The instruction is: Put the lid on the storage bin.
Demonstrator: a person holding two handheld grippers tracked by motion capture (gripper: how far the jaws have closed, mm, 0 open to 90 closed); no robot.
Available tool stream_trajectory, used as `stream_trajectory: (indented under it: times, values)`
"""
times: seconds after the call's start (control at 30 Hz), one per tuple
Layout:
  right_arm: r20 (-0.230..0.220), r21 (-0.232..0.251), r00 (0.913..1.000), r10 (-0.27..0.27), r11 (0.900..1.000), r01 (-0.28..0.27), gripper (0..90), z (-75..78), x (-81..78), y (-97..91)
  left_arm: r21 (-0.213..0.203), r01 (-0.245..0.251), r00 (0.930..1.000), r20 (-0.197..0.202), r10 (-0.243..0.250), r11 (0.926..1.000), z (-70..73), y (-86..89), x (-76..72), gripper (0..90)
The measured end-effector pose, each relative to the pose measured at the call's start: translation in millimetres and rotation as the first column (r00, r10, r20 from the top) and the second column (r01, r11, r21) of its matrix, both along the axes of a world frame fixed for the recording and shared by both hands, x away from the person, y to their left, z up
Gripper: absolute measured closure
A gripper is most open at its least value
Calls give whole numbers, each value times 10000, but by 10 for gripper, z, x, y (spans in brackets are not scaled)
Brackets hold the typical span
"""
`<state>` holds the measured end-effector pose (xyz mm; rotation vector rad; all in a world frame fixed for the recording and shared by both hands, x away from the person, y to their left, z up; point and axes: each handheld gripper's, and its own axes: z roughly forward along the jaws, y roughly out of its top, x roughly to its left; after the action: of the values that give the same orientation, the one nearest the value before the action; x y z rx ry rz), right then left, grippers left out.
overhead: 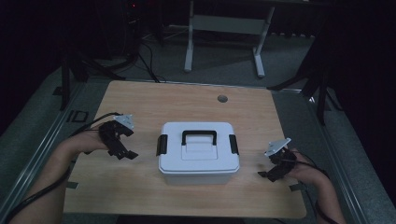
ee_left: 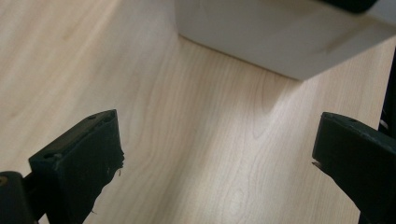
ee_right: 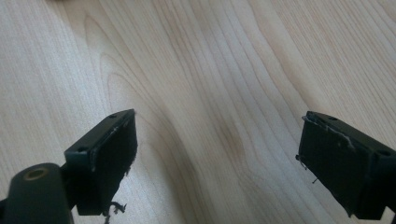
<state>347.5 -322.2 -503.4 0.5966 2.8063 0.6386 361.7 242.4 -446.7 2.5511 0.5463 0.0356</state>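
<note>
A white plastic box (overhead: pixel 198 158) with a black carry handle (overhead: pixel 199 136) and two black side latches stands shut in the middle of the wooden table (overhead: pixel 187 105). My left gripper (overhead: pixel 125 152) hovers just left of the box, open, with nothing between its jaws. In the left gripper view its own gripper (ee_left: pixel 217 149) looks over bare wood at the box's lower white wall (ee_left: pixel 275 32). My right gripper (overhead: pixel 267 176) is to the right of the box near the front edge, open and holding nothing. In the right gripper view that gripper (ee_right: pixel 217 144) faces bare tabletop.
A round cable hole (overhead: pixel 222 98) sits near the table's far edge. Beyond the table stand a white frame's legs (overhead: pixel 223 37) and dark tripod legs (overhead: pixel 70 70) on a grey floor. Cables trail from both grippers past the forearms.
</note>
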Motion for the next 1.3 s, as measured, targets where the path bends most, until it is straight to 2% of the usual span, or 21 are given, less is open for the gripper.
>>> stream_trajectory:
  times: [0.07,0.13,0.43,0.53,0.63,0.87,1.1,1.2,1.3]
  values:
    - [8,38,10000,-67,10000,67,114,-11,-2,-9,-148,-96,9999,-61,96,9998,-60,51,-23,9]
    - [-39,57,10000,-90,9999,90,114,-21,-12,-14,-109,-241,9997,5,241,9997,-137,108,-46,9]
    - [36,194,9994,-332,9993,331,114,-42,-35,-67,-402,-719,9970,-307,707,9966,-386,299,-152,9]
    - [-1,215,9992,-396,9990,396,114,-51,-42,-70,-391,-846,9962,-253,837,9956,-439,340,-183,9]
    - [32,288,9991,-433,9987,431,114,-75,-43,-77,-436,-978,9947,-372,963,9942,-520,399,-225,8]
    - [19,496,9986,-530,9974,529,114,-114,-57,-102,-856,-1475,9890,-229,1461,9853,-629,565,-314,9]
    - [-41,680,9981,-611,9958,612,114,-182,-69,-110,-1170,-1721,9851,-191,1710,9781,-688,627,-371,8]
    - [-51,725,9982,-600,9956,602,114,-208,-69,-99,-1249,-1765,9843,-247,1748,9763,-715,626,-378,9]
    - [-56,759,9985,-547,9956,550,114,-227,-67,-88,-1183,-1707,9853,-305,1682,9782,-737,617,-372,9]
